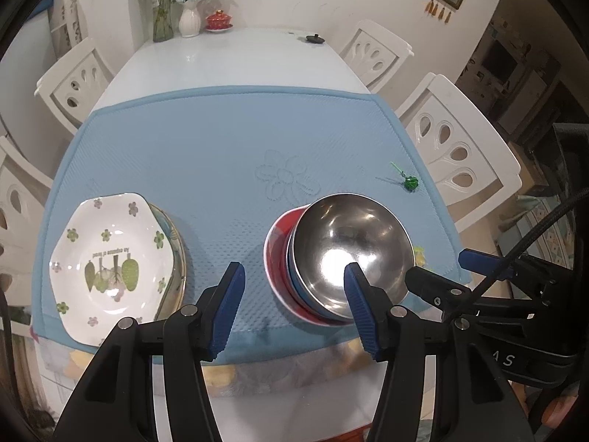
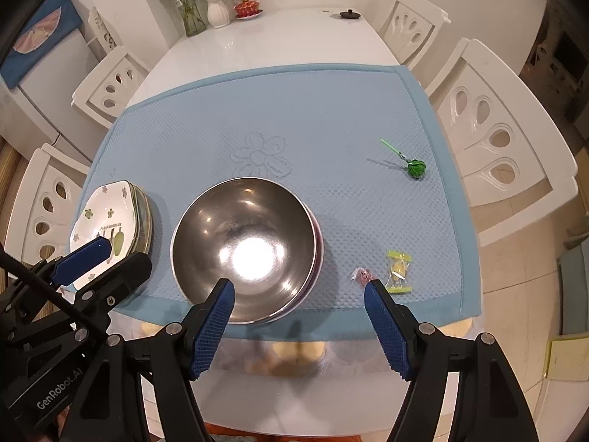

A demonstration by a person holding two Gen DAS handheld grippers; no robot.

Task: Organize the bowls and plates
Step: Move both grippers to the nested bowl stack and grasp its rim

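Observation:
A steel bowl (image 1: 349, 250) (image 2: 244, 246) sits nested in a blue bowl (image 1: 294, 276) and a red bowl (image 1: 279, 235) near the front of the blue mat (image 1: 221, 147). To its left, a white flowered plate (image 1: 110, 258) (image 2: 106, 206) tops a stack of plates. My left gripper (image 1: 292, 278) hovers open over bare mat between the two stacks, its right finger overlapping the steel bowl's near rim in the picture. My right gripper (image 2: 298, 289) is open, with nothing between its pads, and its left fingertip lies over the bowl's front rim.
A green lollipop (image 2: 416, 167) lies on the mat at the right. Two wrapped sweets (image 2: 399, 270) lie near the front right corner. White chairs (image 2: 497, 140) line both sides of the table. Vases (image 2: 217, 11), a red lidded cup (image 2: 247, 7) and a black lid (image 2: 349, 13) stand at the far end.

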